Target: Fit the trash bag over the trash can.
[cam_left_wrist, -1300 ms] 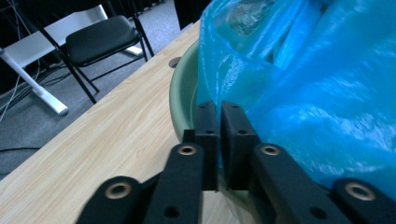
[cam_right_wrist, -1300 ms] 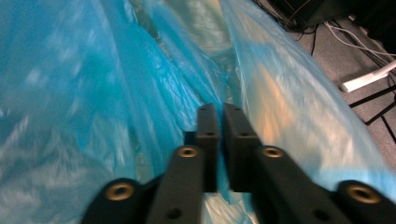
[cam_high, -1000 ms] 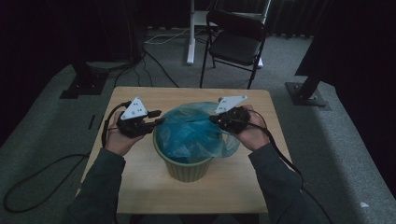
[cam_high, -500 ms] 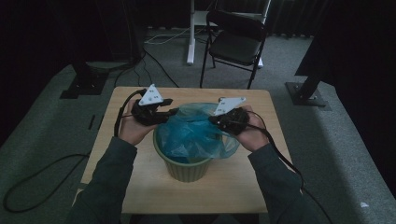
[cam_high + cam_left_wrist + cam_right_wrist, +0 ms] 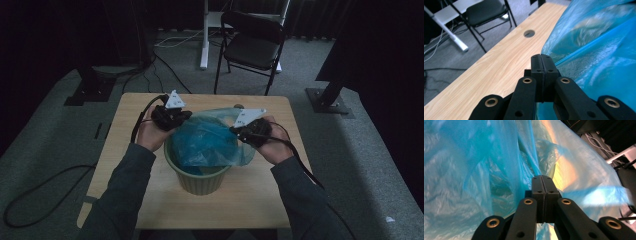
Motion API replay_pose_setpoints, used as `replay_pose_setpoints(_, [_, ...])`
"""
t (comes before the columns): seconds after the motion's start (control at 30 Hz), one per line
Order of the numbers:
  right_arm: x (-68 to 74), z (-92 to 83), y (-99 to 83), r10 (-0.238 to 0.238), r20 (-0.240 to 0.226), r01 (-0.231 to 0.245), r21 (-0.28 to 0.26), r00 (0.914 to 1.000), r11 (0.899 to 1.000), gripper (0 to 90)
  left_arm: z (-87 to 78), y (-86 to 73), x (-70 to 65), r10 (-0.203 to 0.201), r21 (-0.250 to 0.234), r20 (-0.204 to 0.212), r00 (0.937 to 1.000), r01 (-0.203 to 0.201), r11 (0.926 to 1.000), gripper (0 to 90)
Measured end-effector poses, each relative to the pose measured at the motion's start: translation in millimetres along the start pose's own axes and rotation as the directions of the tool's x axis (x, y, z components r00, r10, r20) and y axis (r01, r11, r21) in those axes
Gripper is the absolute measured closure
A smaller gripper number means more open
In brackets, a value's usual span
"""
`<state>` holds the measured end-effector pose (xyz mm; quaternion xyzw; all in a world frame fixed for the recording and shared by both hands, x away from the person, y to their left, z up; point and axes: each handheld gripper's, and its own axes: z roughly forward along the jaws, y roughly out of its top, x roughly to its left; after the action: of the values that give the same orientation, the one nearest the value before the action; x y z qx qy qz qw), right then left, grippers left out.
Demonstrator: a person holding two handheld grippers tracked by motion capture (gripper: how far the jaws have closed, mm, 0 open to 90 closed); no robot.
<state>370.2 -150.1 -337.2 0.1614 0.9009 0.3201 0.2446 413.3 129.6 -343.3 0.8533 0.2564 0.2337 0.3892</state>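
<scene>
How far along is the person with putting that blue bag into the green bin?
The blue bag already sits in the green bin. In hand: the left gripper, whose jaws have just closed, and the right gripper each pinch the bag's edge. Left to do: the plastic is bunched above the rim, not yet folded over it.

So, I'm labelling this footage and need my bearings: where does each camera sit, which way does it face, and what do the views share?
High view: above the person's side, looking forward and down at the table, green bin and blue bag; both forearms and hand-held grippers show.
Left gripper view: rides the left hand-held gripper, looking along its shut jaws over the table edge toward a chair.
Right gripper view: rides the right hand-held gripper, jaws shut, facing into the bag.
All three share the blue bag.
</scene>
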Motion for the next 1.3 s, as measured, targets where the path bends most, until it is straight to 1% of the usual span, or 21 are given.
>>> replay_pose_setpoints(0.07, [-0.3,0.3,-1.4,0.003,0.0,-0.003,-0.001,1.0,1.0,89.7,-4.3,-1.0,-1.1,0.005,-0.013,0.001,1.0,-0.005,0.9999,89.5])
replay_pose_setpoints(0.17, [0.4,2.0,-2.0,0.005,-0.002,-0.005,0.001,1.0,1.0,88.8,-9.8,-1.0,-6.4,0.022,-0.026,-0.019,0.9996,-0.023,0.9994,89.5])
replay_pose_setpoints(0.2, [0.4,2.4,-1.9,0.016,0.014,-0.016,-0.006,0.9998,1.0,79.5,-14.3,-1.3,-8.5,0.031,-0.046,-0.023,0.9992,-0.032,0.9984,89.4])
replay_pose_setpoints(0.23, [0.4,2.4,-1.9,0.016,0.014,-0.016,-0.006,0.9998,1.0,79.5,-14.3,-1.3,-8.5,0.031,-0.046,-0.023,0.9992,-0.032,0.9984,89.4])
replay_pose_setpoints(0.27, [-1.0,-0.7,-2.2,0.038,0.024,-0.037,-0.042,0.999,0.998,72.4,-16.1,-1.3,-9.1,0.035,-0.053,-0.03,0.9989,-0.037,0.9979,89.4])
replay_pose_setpoints(0.3, [-1.0,-0.7,-2.2,0.038,0.024,-0.037,-0.042,0.999,0.998,72.4,-17.8,-1.3,-9.6,0.039,-0.055,-0.039,0.9985,-0.041,0.9976,89.4])
replay_pose_setpoints(0.33, [-2.5,-6.6,-1.8,0.053,0.033,-0.05,-0.087,0.998,0.995,68.8,-18.7,-1.3,-10.0,0.04,-0.059,-0.049,0.998,-0.043,0.9973,89.4])
replay_pose_setpoints(0.37, [-2.5,-6.6,-1.8,0.053,0.033,-0.05,-0.087,0.998,0.995,68.8,-19.5,-1.5,-9.6,0.044,-0.06,-0.056,0.9974,-0.048,0.9971,89.4])
replay_pose_setpoints(0.43, [-3.2,-13.6,-1.6,0.064,0.033,-0.06,-0.13,0.9974,0.99,68.4,-20.3,-2.4,-8.6,0.037,-0.059,-0.067,0.997,-0.041,0.9974,89.4])
replay_pose_setpoints(0.5, [-2.5,-19.9,-2.2,0.065,0.042,-0.058,-0.155,0.997,0.986,68.2,-20.4,-4.3,-6.8,0.028,-0.062,-0.07,0.9972,-0.032,0.9976,89.4])
replay_pose_setpoints(0.53, [-1.8,-22.1,-2.7,0.063,0.032,-0.057,-0.162,0.9975,0.985,67.7,-20.5,-5.4,-5.9,0.024,-0.061,-0.073,0.997,-0.028,0.9977,89.4])
replay_pose_setpoints(0.63, [3.6,-22.8,-4.3,0.038,-0.016,-0.039,-0.143,0.9992,0.989,67.1,-20.0,-8.2,-4.3,0.003,-0.067,-0.08,0.9968,-0.008,0.9977,89.4])
replay_pose_setpoints(0.67, [8.6,-20.2,-6.6,0.018,-0.047,-0.024,-0.128,0.9987,0.992,68.3,-19.8,-8.9,-3.8,-0.002,-0.067,-0.08,0.9968,-0.004,0.9978,89.4])
replay_pose_setpoints(0.77, [11.9,-16.8,-9.3,0.013,-0.063,-0.02,-0.11,0.9979,0.994,70.5,-19.2,-10.5,-2.8,-0.007,-0.064,-0.084,0.9964,0.002,0.998,89.4])
replay_pose_setpoints(0.8, [13.5,-13.8,-12.4,0.014,-0.076,-0.021,-0.097,0.997,0.995,77.4,-19.6,-11.3,-1.6,-0.009,-0.062,-0.088,0.9961,0.003,0.9981,89.4])
replay_pose_setpoints(0.83, [13.5,-13.8,-12.4,0.014,-0.076,-0.021,-0.097,0.997,0.995,77.4,-19.6,-11.3,-1.6,-0.009,-0.062,-0.088,0.9961,0.003,0.9981,89.4])
replay_pose_setpoints(0.9, [14.2,-11.7,-15.0,0.017,-0.086,-0.024,-0.079,0.9961,0.997,84.9,-20.4,-12.1,-0.7,-0.014,-0.062,-0.092,0.9956,0.008,0.998,89.4])
replay_pose_setpoints(0.97, [14.9,-11.1,-16.8,0.01,-0.09,-0.017,-0.071,0.9959,0.997,90.0,-21.1,-12.8,0.3,-0.019,-0.064,-0.097,0.9951,0.013,0.9978,89.4])
replay_pose_setpoints(1.17, [17.0,-12.7,-18.6,0.006,-0.104,-0.012,-0.055,0.9945,0.998,90.0,-23.4,-15.4,3.7,-0.045,-0.075,-0.106,0.9933,0.037,0.9965,89.4])
replay_pose_setpoints(1.2, [15.7,-13.2,-19.4,0.016,-0.105,-0.022,-0.054,0.9943,0.998,81.2,-23.3,-16.0,3.8,-0.048,-0.075,-0.106,0.9932,0.04,0.9964,89.3])
replay_pose_setpoints(1.3, [14.1,-13.3,-20.3,0.027,-0.115,-0.033,-0.052,0.993,0.998,79.7,-23.3,-17.8,4.7,-0.054,-0.076,-0.11,0.9925,0.046,0.9961,89.3])
